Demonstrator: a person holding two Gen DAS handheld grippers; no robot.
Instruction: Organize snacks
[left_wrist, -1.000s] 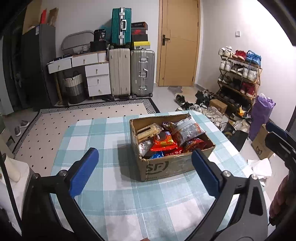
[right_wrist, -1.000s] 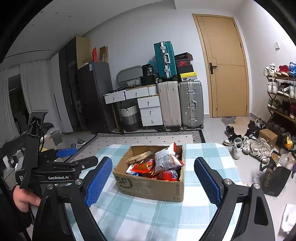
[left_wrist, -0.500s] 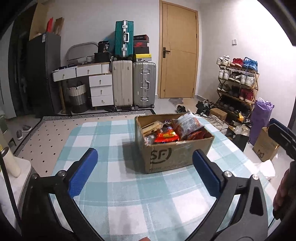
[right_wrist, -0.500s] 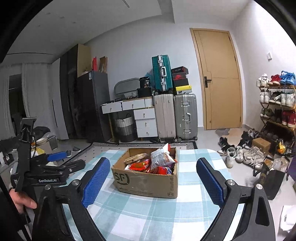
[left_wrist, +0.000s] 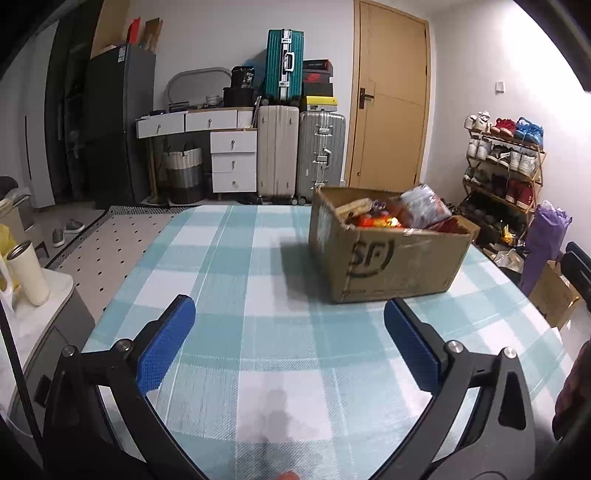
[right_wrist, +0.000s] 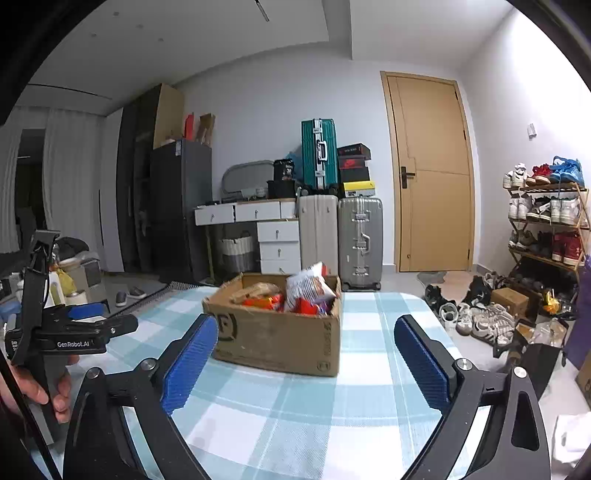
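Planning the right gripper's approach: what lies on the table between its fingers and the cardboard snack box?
Nothing: in the right wrist view only bare blue-and-white checked tablecloth lies between the open right gripper and the brown cardboard box of snacks.

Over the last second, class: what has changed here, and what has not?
Both grippers, left and right, have come down toward the table; the right's jaws have just been opening, nothing between them. Nothing was grasped. The box and its snacks stayed put.
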